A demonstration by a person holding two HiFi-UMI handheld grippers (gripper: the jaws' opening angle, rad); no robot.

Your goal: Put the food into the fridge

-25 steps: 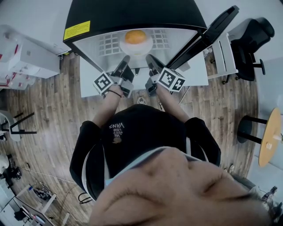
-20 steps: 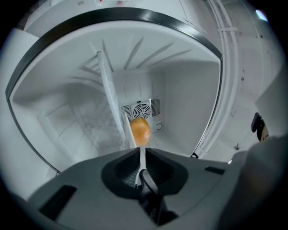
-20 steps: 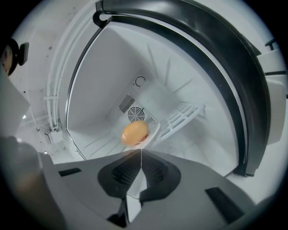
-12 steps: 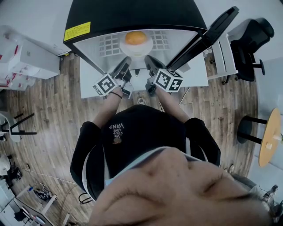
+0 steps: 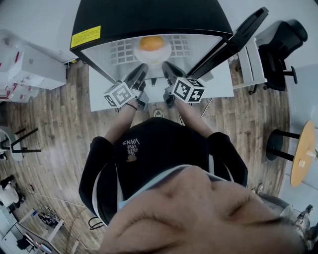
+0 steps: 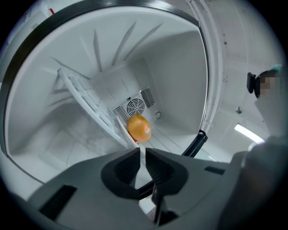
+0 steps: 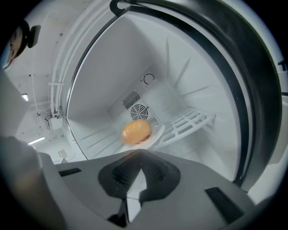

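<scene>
An orange round food item [image 5: 151,43] lies on a white plate [image 5: 149,53] on the wire shelf [image 5: 119,49] inside the open black fridge [image 5: 149,15]. Both grippers hover at the fridge mouth, short of the plate and apart from it. My left gripper [image 5: 140,70] has its jaws a narrow slit apart, with nothing between them. My right gripper [image 5: 167,67] is shut and holds nothing. The left gripper view has the food [image 6: 138,128] just beyond the left gripper [image 6: 142,148]. From the right gripper [image 7: 140,151], the food [image 7: 136,131] sits on the plate [image 7: 156,133] beside the shelf [image 7: 189,123].
The fridge door [image 5: 233,39] swings open to the right. The fridge stands on a white low stand [image 5: 99,94] on the wooden floor. White boxes [image 5: 30,64] sit at the left, an office chair [image 5: 283,49] and a round wooden table [image 5: 303,154] at the right.
Both marker cubes have rolled a little, the left one more. The hands have stayed in front of the fridge opening. The food and plate have not moved.
</scene>
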